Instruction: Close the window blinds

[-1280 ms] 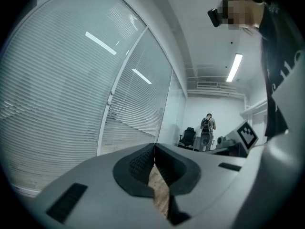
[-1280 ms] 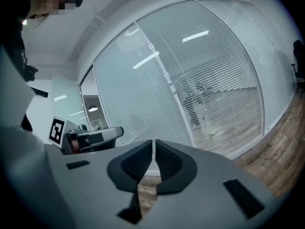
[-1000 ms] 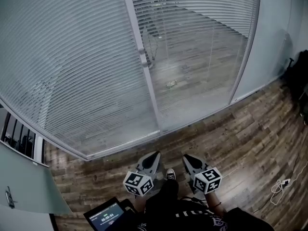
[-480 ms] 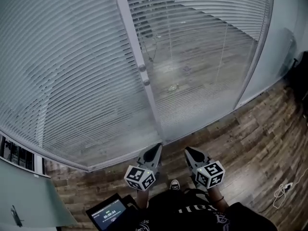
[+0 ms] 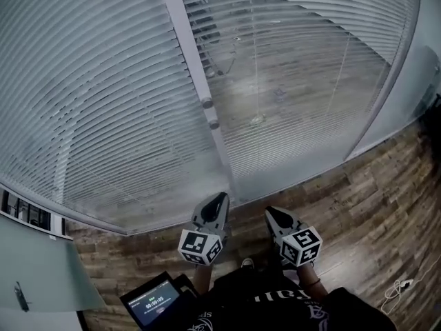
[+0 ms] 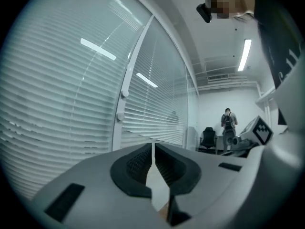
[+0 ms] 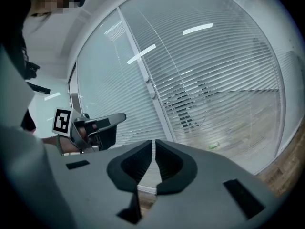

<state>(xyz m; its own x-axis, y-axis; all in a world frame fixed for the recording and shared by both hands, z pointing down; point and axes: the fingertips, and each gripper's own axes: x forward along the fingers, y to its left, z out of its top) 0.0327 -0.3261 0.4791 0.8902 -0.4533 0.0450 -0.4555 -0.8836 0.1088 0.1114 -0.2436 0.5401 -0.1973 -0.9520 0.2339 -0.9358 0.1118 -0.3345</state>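
While left tongs [image 5: 220,198] and right tongs [image 5: 270,212] are together, the blinds [image 5: 103,102] show horizontal slats, seemingly half-open.

I see a lit tablet [image 5: 153,302] beside the left gripper [image 5: 220,197], and a white cable [image 5: 396,290] on floorboards [image 5: 372,198] right of the right gripper [image 5: 270,212].

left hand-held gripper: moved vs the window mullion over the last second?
Yes. The left hand-held gripper has come forward toward the window: its tip now reaches the foot of the white mullion, where a strip of wood floor separated them earlier.
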